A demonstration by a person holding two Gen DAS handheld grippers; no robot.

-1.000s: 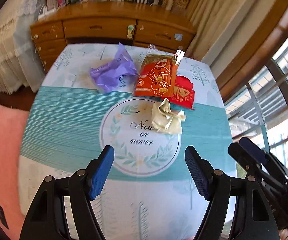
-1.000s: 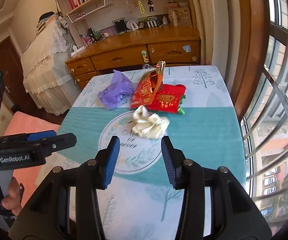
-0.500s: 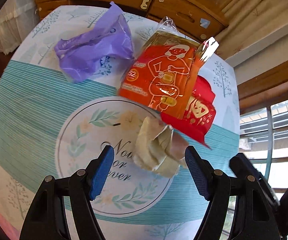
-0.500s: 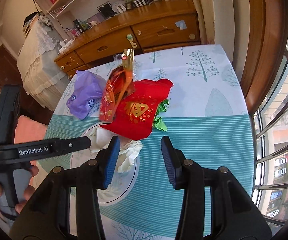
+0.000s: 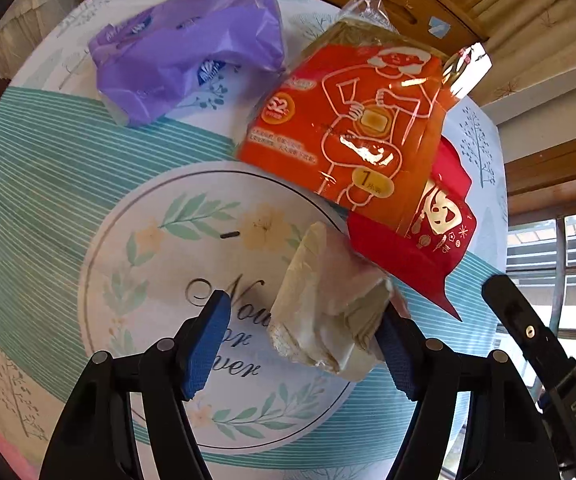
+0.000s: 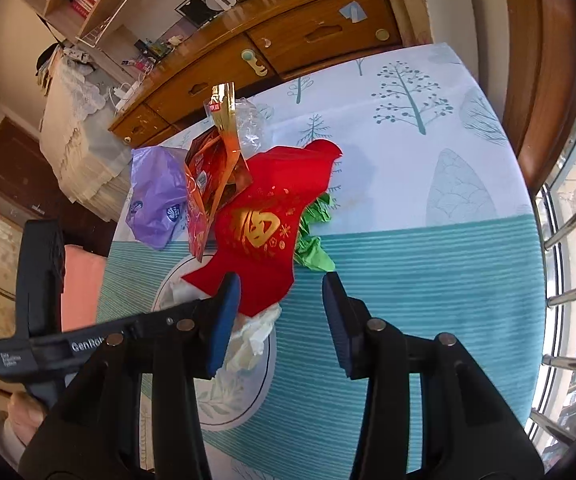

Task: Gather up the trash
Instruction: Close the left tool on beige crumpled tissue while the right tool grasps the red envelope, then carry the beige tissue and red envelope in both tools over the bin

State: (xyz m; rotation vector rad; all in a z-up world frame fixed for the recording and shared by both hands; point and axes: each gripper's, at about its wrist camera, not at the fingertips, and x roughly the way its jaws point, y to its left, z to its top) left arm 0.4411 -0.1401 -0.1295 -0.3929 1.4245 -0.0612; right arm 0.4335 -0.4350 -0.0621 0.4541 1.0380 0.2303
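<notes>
Left tongs [image 5: 302, 344] agape around tissue [image 5: 328, 312] (unpinched)

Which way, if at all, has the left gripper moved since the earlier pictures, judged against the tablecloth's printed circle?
Yes. The left gripper has come down and forward over the printed circle, and now straddles the crumpled tissue.

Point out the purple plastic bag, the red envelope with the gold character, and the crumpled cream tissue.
purple plastic bag [image 5: 192, 52], left wrist view, middle of its crinkled body.
red envelope [image 6: 264, 224], right wrist view, on the gold character.
crumpled cream tissue [image 5: 324, 308], left wrist view, centre of the wad.
</notes>
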